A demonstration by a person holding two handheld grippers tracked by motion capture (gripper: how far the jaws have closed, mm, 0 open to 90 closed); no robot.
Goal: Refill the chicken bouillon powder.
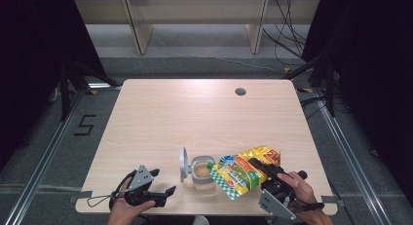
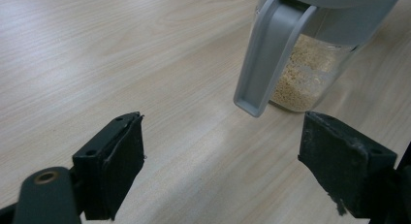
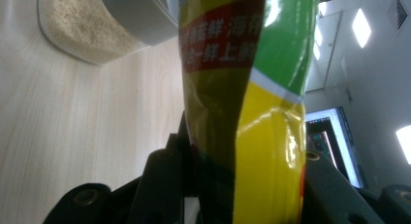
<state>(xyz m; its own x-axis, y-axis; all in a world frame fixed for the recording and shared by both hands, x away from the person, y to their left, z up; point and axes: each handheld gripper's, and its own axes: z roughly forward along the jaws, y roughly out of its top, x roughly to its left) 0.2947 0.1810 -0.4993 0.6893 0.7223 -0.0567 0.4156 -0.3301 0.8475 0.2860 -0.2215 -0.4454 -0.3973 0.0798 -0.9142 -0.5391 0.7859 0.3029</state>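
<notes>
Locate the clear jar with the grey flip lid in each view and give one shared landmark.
High view: jar at the table's near edge, lid open to its left.
Left gripper view: upper right, lid hanging down.
Right gripper view: top left.
Shared landmark: the pale wooden table.

**Bright table, dark surround, soft close-ups**

In the high view the table (image 1: 195, 118) is evenly and brightly lit from above, while black curtains along both sides fall into near darkness. Shadows are short and soft: a faint one lies under the container (image 1: 202, 172) near the front edge. The left gripper view is softly focused, the near pads (image 2: 116, 161) blurred and the wood grain smeared toward the far edge. In the right gripper view the bag (image 3: 247, 112) carries streaks of glare on its glossy film, its print is out of focus, and ceiling lamps (image 3: 361, 23) burn out white at the upper right.
</notes>
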